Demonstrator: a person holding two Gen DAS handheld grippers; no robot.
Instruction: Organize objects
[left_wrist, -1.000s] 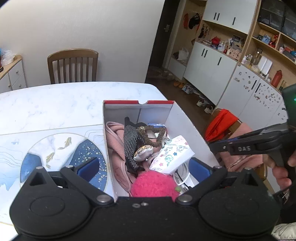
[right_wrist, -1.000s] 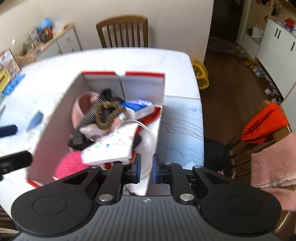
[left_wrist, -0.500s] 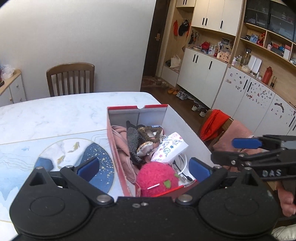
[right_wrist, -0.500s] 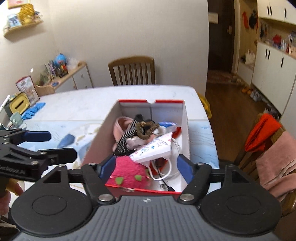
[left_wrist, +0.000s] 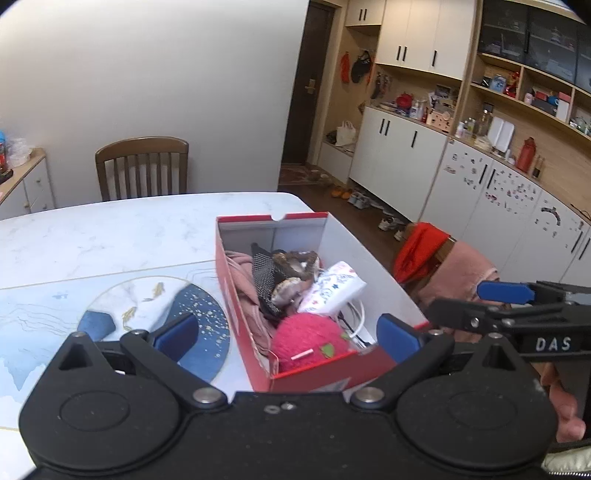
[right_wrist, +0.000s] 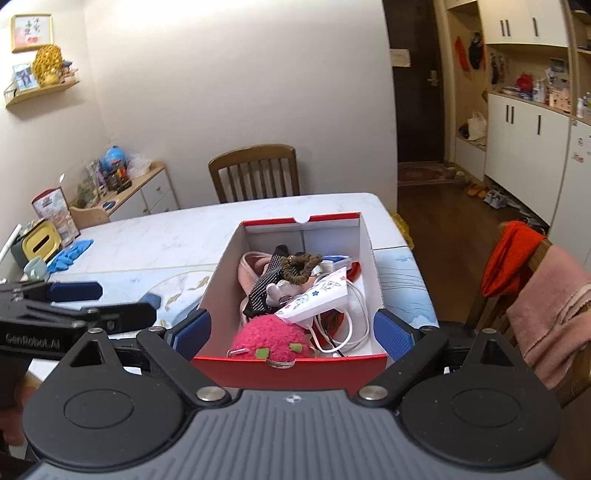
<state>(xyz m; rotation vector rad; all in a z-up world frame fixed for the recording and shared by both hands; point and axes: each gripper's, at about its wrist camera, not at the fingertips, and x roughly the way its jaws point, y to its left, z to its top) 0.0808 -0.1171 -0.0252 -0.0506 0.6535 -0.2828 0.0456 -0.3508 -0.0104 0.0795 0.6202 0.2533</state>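
A red shoebox (right_wrist: 295, 363) with white inner walls stands open on the white marble table (right_wrist: 166, 236), near its right-hand edge, with a blue and gold placemat (left_wrist: 199, 317) just beside its left wall; inside lie a pink fuzzy ball (right_wrist: 271, 338) at the near end, a white pouch printed with stars (right_wrist: 317, 299) tilted over a white cable (right_wrist: 356, 321), a black dotted cloth (right_wrist: 264, 286), a brown scrunchie (right_wrist: 297, 267) and a pink cloth (right_wrist: 251, 269) along the left wall; the right claw (right_wrist: 291, 332) hangs before the near end of the box, its jaws opening and already wide apart, pinching nothing, the box end showing between its blue pads (right_wrist: 391, 330); the left claw (left_wrist: 286, 336) is spread wide too, holding nothing, over the near left corner of the box; a wooden chair (right_wrist: 255, 171) stands at the far side of the table.
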